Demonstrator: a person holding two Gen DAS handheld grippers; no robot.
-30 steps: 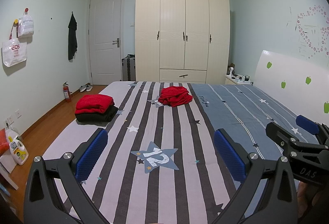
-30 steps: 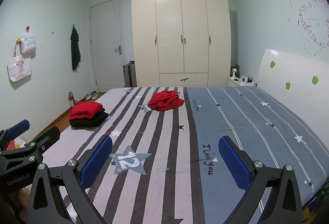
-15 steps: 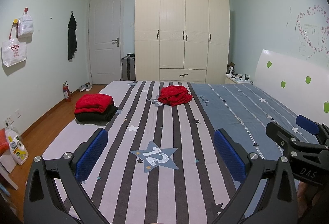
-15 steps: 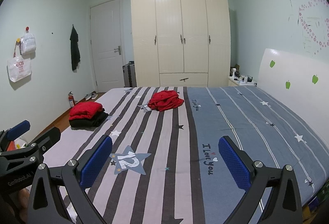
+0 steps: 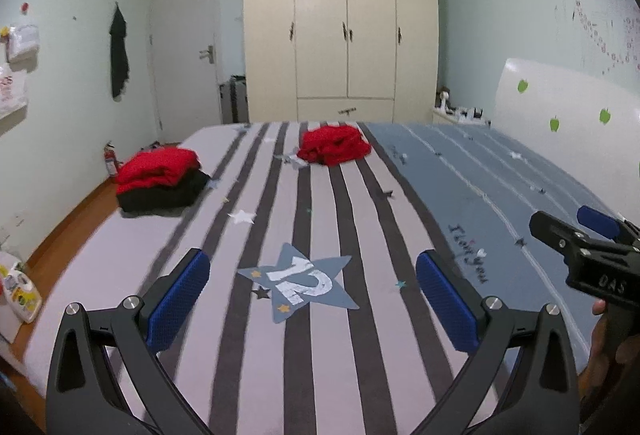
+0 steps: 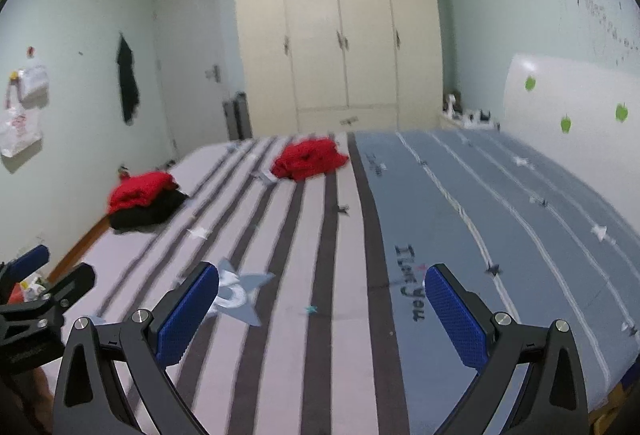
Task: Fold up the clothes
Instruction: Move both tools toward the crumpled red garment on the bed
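Both grippers hover above the near end of the bed (image 5: 280,355), each with its blue-padded fingers spread wide and nothing between them. The left gripper (image 5: 312,299) sits over the striped half, above a blue star patch printed "12" (image 5: 298,281); the right gripper (image 6: 320,315) hangs over the seam where the stripes meet the blue half. A crumpled red garment (image 5: 334,145) lies unfolded near the far edge of the bed, in the middle, in front of the cream wardrobe (image 5: 340,35). Towards the far left corner rests a folded pile, a red garment on a black one (image 5: 160,181). Both views are slightly motion-blurred.
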